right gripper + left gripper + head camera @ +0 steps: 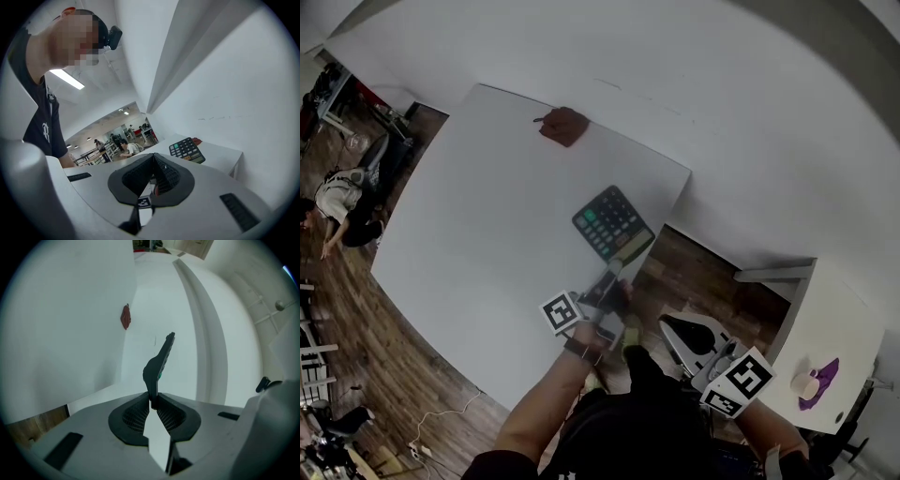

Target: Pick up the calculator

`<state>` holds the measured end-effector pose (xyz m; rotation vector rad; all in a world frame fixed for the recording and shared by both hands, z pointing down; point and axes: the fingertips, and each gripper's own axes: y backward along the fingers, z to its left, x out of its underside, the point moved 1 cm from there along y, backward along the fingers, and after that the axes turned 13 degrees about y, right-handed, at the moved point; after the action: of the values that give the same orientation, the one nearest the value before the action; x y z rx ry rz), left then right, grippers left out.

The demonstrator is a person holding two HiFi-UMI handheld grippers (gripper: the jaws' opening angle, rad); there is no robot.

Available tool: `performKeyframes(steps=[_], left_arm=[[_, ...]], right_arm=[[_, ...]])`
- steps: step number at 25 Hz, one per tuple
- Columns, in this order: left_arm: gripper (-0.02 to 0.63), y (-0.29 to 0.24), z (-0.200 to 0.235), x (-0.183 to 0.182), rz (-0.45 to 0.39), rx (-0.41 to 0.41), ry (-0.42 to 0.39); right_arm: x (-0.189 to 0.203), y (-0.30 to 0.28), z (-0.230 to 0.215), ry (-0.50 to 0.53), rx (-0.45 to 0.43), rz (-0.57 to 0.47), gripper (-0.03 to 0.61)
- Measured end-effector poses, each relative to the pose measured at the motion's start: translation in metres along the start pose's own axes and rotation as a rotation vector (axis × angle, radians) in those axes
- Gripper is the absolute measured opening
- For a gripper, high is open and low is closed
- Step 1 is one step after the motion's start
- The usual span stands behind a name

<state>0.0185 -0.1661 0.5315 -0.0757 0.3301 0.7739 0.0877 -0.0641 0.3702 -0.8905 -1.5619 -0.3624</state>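
The dark calculator [612, 223], with grey keys, one green key and a display strip, is held above the near right corner of the white table [478, 234]. My left gripper [612, 274] is shut on its near edge. In the left gripper view the calculator [159, 364] shows edge-on, rising from between the pads [138, 414] of my left gripper [152, 400]. My right gripper [675, 328] hangs to the right, off the table, apart from the calculator. In its own view the right gripper [153, 161] has its pads together with nothing between them, and the calculator [187, 149] lies beyond.
A small brown object [562, 125] lies at the table's far edge by the white wall. A second white table [848, 328] at the right carries a purple cloth [821, 378] and a white cup [804, 382]. Wooden floor shows between the tables. People sit far left [333, 202].
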Motion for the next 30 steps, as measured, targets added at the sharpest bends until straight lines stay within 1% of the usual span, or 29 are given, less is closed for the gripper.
performKeyframes(steps=[4,11,14,16,20,26,30], left_arm=[[0.044,0.032,-0.023,0.014,0.03,0.019,-0.053],[0.044,0.093,-0.054,0.039,0.069,0.039,-0.125],[0.044,0.119,-0.064,0.049,0.071,0.053,-0.131],[0.044,0.14,-0.074,0.055,0.071,0.065,-0.142],[0.044,0.191,-0.094,0.07,0.084,0.073,-0.2],[0.044,0.218,-0.112,0.078,0.074,0.089,-0.271],[0.044,0.224,-0.119,0.078,0.082,0.089,-0.343]], right_arm=[[-0.006,-0.002,0.021,0.023,0.001,-0.025,0.014],[-0.014,-0.004,0.076,0.069,-0.009,-0.052,0.014],[-0.02,-0.002,0.099,0.095,-0.018,-0.067,0.014],[-0.025,-0.001,0.118,0.111,-0.023,-0.081,0.014],[-0.033,0.002,0.163,0.142,-0.034,-0.102,0.014],[-0.042,0.001,0.178,0.165,-0.049,-0.142,0.012],[-0.043,-0.001,0.183,0.193,-0.054,-0.161,0.012]])
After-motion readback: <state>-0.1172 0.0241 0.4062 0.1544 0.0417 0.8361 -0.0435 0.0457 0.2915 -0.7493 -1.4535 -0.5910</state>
